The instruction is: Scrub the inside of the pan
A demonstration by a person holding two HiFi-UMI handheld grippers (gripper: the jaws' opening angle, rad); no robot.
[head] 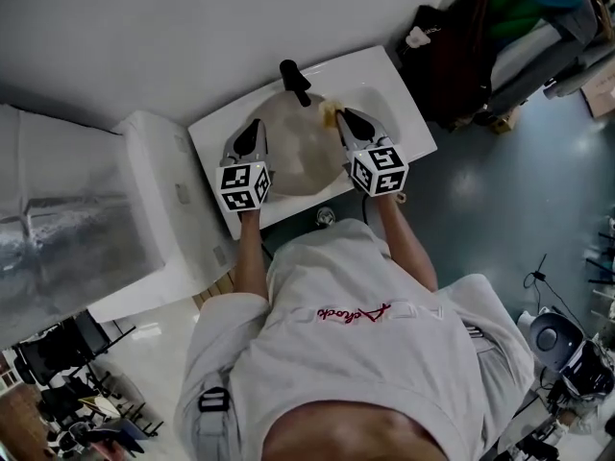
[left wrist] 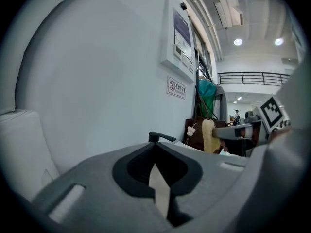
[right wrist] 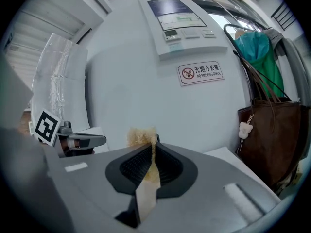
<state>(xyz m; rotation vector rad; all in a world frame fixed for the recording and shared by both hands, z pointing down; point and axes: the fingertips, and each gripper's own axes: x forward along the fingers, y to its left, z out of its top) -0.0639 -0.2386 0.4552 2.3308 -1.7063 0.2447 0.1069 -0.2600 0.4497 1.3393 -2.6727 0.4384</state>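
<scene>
Right gripper point(head: 346, 118) clenched on a yellowish, fibrous scrubber point(head: 330, 113) at the far rim of the round, dull-grey pan point(head: 298, 152) in the white rectangular sink point(head: 405, 104), left gripper point(head: 254, 131) closed by its left rim.

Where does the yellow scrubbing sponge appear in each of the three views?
Head view: sponge at upper centre, at the right gripper's tips, over the pan.
Left gripper view: right of centre, hanging from the right gripper.
Right gripper view: centre, pinched between its jaws.
Shared landmark: the brown bag.
</scene>
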